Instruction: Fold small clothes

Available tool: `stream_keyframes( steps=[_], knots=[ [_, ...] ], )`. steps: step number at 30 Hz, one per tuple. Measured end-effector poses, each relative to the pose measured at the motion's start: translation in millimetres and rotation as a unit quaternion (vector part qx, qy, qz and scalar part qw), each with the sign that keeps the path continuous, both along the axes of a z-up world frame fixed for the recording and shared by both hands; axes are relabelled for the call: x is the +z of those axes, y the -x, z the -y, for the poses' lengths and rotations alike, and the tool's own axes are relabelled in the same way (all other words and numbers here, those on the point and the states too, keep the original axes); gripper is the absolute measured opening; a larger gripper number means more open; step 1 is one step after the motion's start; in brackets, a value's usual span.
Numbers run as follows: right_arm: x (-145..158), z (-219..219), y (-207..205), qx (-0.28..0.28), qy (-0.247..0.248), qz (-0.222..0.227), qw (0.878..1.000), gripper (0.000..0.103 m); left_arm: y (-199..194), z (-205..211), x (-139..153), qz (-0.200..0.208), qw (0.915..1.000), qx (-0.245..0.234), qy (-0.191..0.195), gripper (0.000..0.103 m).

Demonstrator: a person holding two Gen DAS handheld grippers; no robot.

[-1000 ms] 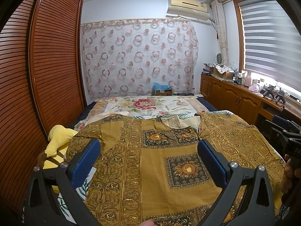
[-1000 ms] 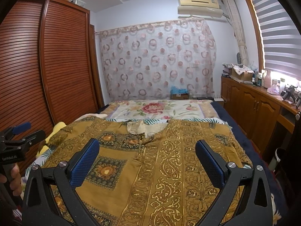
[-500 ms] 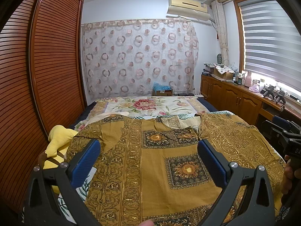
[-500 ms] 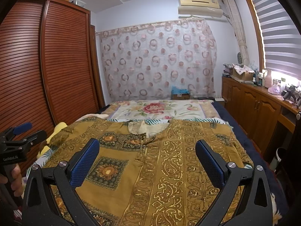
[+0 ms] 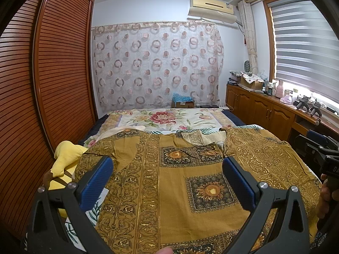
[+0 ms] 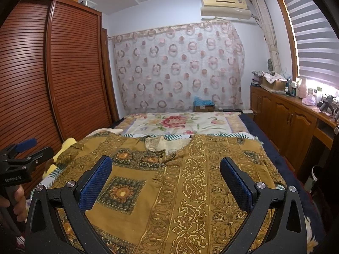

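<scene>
Left wrist view: your left gripper (image 5: 167, 176) hangs above the near half of the mustard-gold printed cotton tunic with sunflower squares and scroll borders (image 5: 169, 182), jaws spread wide, nothing between the blue ribbed pads (image 5: 96, 180). The tunic lies flat, front up, on the floral-sheeted bed (image 5: 167, 119); the neckline (image 5: 201, 138) points away from you, the hem runs under the gripper toward you, so the long axis goes straight ahead along your fingers. The tunic's left sleeve (image 5: 118, 148) sits ahead and outboard of the left pad, next to a yellow plush toy (image 5: 65, 156). Your right gripper's black body shows at the frame's right edge (image 5: 317, 150); its jaws can't be read from here. Right wrist view: your right gripper (image 6: 165, 180) is also gaping wide and empty, hovering over the tunic's paisley-band side (image 6: 197, 190). The neckline (image 6: 167, 146) is ahead and slightly left of centre; the right sleeve edge (image 6: 260, 160) lies ahead and outboard of the right pad, near the bed's side. Your left gripper (image 6: 25, 154) shows at far left, held apart from the cloth. Judgement: nothing folded yet; each gripper is nearer its own side's sleeve, so a sleeve-in fold across the long axis looks like the likely first grab.
</scene>
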State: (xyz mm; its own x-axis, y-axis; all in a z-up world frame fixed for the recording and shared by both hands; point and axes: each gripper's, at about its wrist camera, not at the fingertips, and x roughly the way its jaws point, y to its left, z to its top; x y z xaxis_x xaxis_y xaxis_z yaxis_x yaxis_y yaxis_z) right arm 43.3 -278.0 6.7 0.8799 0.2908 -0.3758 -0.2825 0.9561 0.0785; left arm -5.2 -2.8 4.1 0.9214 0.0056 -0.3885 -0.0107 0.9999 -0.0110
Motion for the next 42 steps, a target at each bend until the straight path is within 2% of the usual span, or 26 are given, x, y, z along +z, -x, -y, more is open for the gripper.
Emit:
stream_keyframes(
  steps=[22,23,27,33,42],
  knots=[
    [1,-1,0,0.002,-0.002,-0.003,1.000,0.103,1,-2,2,0.001,1.0000,0.000,0.001,0.103],
    [1,-3,0,0.002,-0.002,-0.004,1.000,0.103,3,-8,10,0.001,1.0000,0.001,0.002,0.103],
    [-1,-21,-3,0.008,-0.001,-0.011,1.000,0.103,1,-15,8,-0.005,1.0000,0.000,0.002,0.103],
    [-18,-24,-14,0.016,0.003,-0.030,0.999,0.103,-10,-38,-11,-0.037,0.9993,0.005,0.004,0.103],
    [-26,-35,-22,0.030,0.016,-0.045,0.998,0.103,-22,-89,-31,-0.065,0.9974,0.024,0.022,0.103]
  ],
)
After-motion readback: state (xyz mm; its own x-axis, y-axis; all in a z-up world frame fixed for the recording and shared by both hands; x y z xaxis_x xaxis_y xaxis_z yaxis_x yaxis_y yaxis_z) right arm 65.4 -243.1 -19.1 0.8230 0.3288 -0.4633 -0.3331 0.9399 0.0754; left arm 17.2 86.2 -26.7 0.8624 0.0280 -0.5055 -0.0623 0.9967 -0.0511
